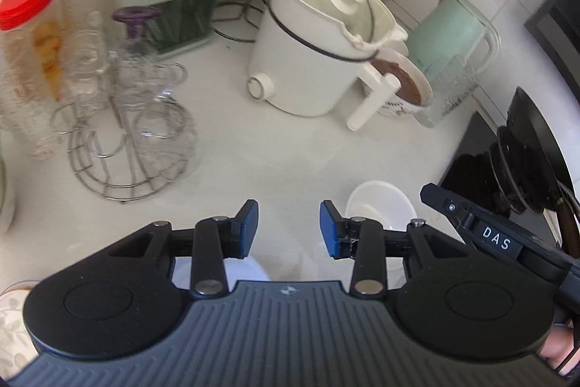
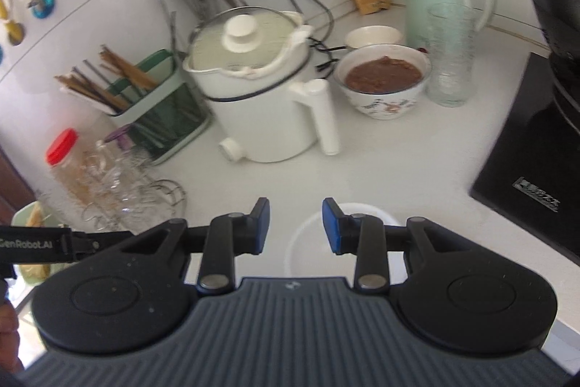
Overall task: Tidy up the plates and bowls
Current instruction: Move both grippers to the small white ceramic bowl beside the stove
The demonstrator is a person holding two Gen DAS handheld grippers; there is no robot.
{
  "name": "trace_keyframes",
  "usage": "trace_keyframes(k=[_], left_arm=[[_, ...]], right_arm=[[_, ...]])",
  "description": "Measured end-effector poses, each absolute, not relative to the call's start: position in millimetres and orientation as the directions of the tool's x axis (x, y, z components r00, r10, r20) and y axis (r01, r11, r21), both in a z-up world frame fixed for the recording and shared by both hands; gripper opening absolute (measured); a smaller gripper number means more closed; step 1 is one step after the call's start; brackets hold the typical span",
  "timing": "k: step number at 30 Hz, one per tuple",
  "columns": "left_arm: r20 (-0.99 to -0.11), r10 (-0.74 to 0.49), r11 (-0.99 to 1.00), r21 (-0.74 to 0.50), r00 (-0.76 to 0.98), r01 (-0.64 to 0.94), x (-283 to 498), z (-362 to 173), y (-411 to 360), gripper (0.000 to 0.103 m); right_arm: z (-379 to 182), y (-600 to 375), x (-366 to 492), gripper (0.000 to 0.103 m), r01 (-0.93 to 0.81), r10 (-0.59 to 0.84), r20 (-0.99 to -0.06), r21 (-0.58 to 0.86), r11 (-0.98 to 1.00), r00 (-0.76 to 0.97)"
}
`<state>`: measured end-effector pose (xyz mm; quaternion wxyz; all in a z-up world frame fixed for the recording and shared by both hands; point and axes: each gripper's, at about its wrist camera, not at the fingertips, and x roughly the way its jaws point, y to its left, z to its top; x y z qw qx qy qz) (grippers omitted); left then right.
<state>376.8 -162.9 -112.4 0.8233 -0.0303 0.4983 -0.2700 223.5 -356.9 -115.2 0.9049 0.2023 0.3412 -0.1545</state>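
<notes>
White bowl (image 2: 319, 242) sits on the counter (image 2: 380, 169), under your right gripper (image 2: 295, 227).

Your right fingers (image 2: 331, 227) are spread, holding nothing, with the bowl's far rim showing between and just past them, so that hand is nearer. Your left gripper (image 1: 289, 229) is spread too; there the bowl (image 1: 380, 205) lies off to its right. The bowl's near half is hidden under the gripper body. Frames are slightly blurred.
</notes>
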Motion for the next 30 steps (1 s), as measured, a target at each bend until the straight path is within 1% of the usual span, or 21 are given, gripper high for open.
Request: trace_keyframes(k=[4,7,9,10,12,13,14,15,17,23,30], left_arm=[[-0.818,-0.475,0.839,-0.310,0.324,0.448,380.1,-119.9,-182.7,0.043],[-0.835,-0.467,0.833,-0.305,0.291,0.461,383.0,-128.3,-196.5,0.043],[-0.842,-0.466,0.829,-0.309,0.271,0.466,384.6,-133.9,-204.1,0.045],[-0.843,-0.471,0.826,-0.316,0.261,0.468,385.4,-137.1,-207.6,0.049],[-0.846,-0.475,0.820,-0.326,0.242,0.471,387.2,-143.2,-214.6,0.050],[-0.846,-0.479,0.816,-0.331,0.234,0.474,388.0,-146.0,-218.2,0.050],[-0.847,-0.483,0.812,-0.337,0.223,0.476,389.2,-149.8,-222.5,0.051],[-0.850,-0.483,0.810,-0.343,0.209,0.476,390.9,-154.2,-226.2,0.051],[-0.853,-0.490,0.802,-0.360,0.181,0.477,393.5,-163.8,-234.1,0.051],[-0.849,-0.515,0.768,-0.398,0.114,0.502,397.0,-186.7,-262.8,0.051],[-0.868,-0.489,0.774,-0.389,0.082,0.499,400.7,-207.3,-285.1,0.050]], right_arm=[[-125.0,-368.9,222.3,0.036,0.453,-0.181,-0.692,0.233,0.860,0.698],[-132.8,-376.0,222.4,0.036,0.463,-0.177,-0.703,0.238,0.854,0.688],[-138.0,-380.6,222.4,0.036,0.476,-0.179,-0.713,0.240,0.846,0.678],[-140.3,-382.6,222.3,0.036,0.482,-0.181,-0.718,0.239,0.843,0.672],[-144.7,-386.9,223.1,0.036,0.493,-0.187,-0.726,0.233,0.838,0.661],[-146.4,-389.6,223.0,0.038,0.501,-0.193,-0.729,0.230,0.834,0.657],[-148.5,-392.7,222.3,0.046,0.505,-0.197,-0.727,0.233,0.831,0.658],[-150.5,-394.6,221.9,0.052,0.508,-0.203,-0.723,0.231,0.830,0.660],[-154.8,-398.4,223.0,0.052,0.509,-0.211,-0.724,0.218,0.833,0.656],[-176.8,-413.6,223.0,0.052,0.527,-0.168,-0.762,0.254,0.811,0.625],[-197.9,-422.2,221.2,0.052,0.564,-0.134,-0.800,0.282,0.776,0.585]])
